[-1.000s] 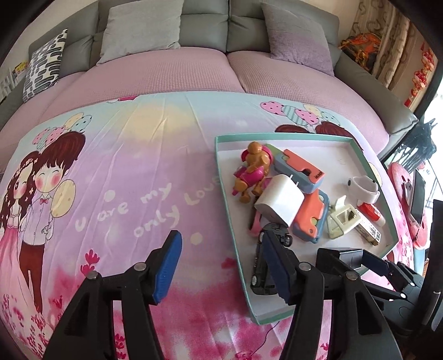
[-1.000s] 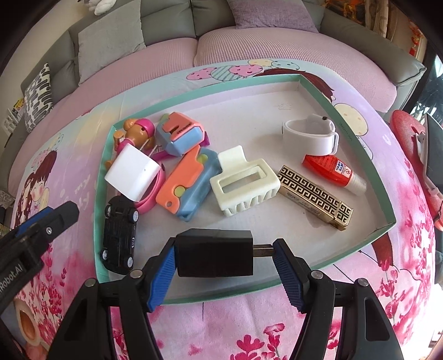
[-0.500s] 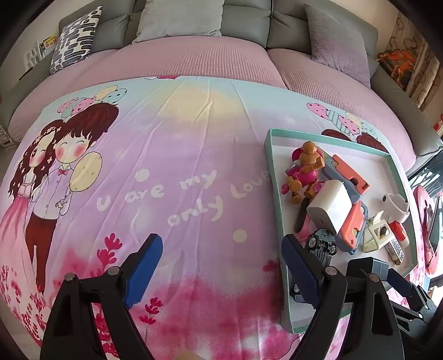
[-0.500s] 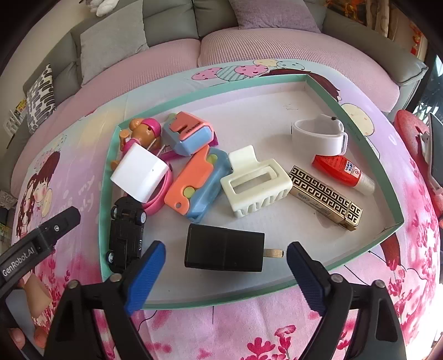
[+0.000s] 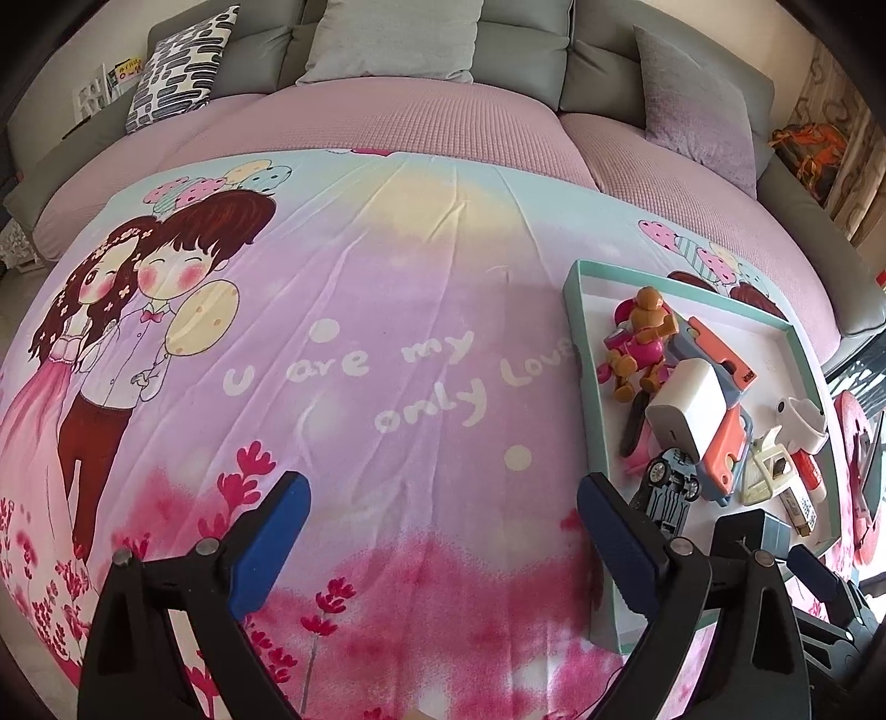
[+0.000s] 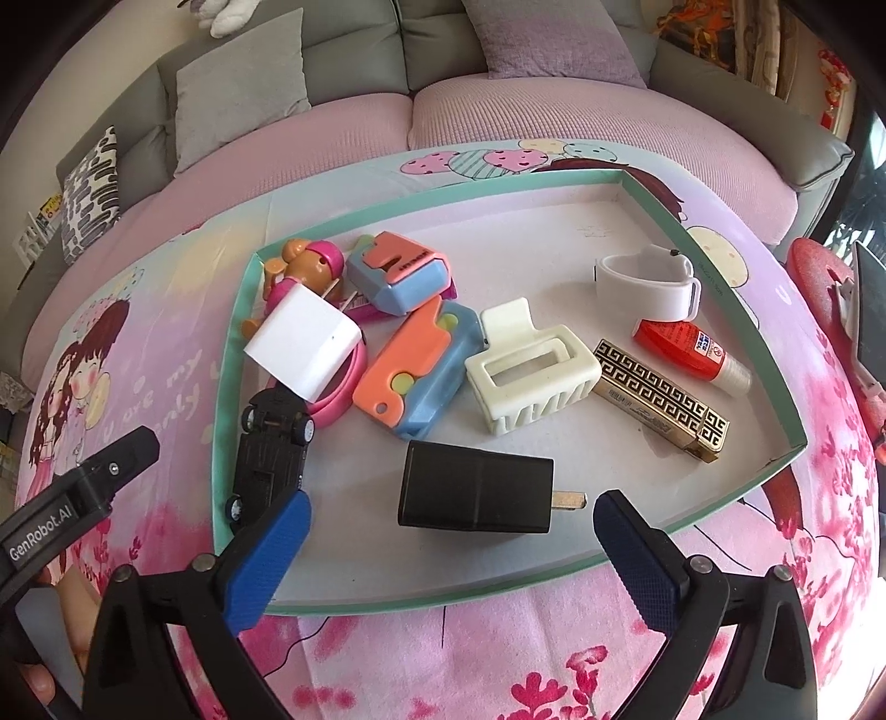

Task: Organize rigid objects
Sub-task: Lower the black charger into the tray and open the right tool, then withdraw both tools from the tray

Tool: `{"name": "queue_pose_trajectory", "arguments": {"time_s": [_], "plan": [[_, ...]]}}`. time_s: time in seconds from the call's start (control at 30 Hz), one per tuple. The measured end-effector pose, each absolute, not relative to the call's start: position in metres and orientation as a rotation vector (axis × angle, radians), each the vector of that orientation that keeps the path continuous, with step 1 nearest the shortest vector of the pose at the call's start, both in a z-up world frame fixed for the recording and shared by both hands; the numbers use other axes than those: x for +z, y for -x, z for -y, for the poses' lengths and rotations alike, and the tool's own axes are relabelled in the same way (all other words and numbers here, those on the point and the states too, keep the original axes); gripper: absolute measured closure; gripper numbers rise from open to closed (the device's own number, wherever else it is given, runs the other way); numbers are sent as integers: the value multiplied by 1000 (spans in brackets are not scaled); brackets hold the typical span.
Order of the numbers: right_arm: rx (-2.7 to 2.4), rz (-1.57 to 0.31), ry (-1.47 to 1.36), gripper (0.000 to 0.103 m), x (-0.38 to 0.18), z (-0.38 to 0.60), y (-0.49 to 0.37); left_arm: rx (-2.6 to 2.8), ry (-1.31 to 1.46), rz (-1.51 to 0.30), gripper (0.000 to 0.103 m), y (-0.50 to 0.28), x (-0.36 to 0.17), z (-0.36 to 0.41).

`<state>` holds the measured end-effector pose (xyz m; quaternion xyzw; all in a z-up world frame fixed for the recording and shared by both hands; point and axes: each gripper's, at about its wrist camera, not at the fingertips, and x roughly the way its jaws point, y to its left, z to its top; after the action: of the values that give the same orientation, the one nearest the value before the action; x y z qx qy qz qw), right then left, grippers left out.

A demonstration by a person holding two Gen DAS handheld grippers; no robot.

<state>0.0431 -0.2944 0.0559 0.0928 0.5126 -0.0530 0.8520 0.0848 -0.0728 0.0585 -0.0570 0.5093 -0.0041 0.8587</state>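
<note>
**Both grippers spread wide, black charger lying free in the tray**

My right gripper [image 6: 448, 531] tilts steeply down over the near edge of the teal-rimmed tray [image 6: 775, 354]. Its blue fingers [image 6: 266, 559] are released and opening, and nothing presses against them. The black charger [image 6: 476, 487] lies flat on the tray floor just ahead of the fingers, in line with the gap between them and apart from both pads; its metal prongs point toward my right finger. Beyond it, further from the fingers, sit the cream hair clip [image 6: 531, 376], the orange-and-blue case [image 6: 415, 365] and the gold patterned box [image 6: 659, 399]. The red glue bottle [image 6: 686, 349] and the white band [image 6: 648, 282] lie out past the right finger. Just ahead of my left finger the black toy car [image 6: 271, 443] rests on its roof along the tray wall, with the white charger [image 6: 304, 343] and the orange toy figure [image 6: 304, 266] behind it.

My left gripper [image 5: 440, 531] also pitches steeply down, above the printed cartoon blanket [image 5: 360, 332]. Its fingers [image 5: 271, 548] are released and opening, with only bare blanket between them. The tray sits off beyond its right finger, and that finger's tip overlaps the tray's near corner in this view; whether they touch I cannot tell. A grey sofa [image 5: 520, 50] with cushions lies far ahead.
</note>
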Motion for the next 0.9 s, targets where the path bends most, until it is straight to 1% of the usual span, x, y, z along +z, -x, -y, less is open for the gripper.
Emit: {"name": "queue_pose_trajectory", "arguments": {"time_s": [0.4,0.6,0.9], "plan": [[-107,-1070,-156,0,59,281,-26,12,140,-1088,6,-63,54,52],[-111,-1084,-145,0,56,279,-18,55,51,-1072,6,-53,58,53],[-114,-1098,-136,0,51,276,-12,52,38,-1082,6,-44,54,50]]}}
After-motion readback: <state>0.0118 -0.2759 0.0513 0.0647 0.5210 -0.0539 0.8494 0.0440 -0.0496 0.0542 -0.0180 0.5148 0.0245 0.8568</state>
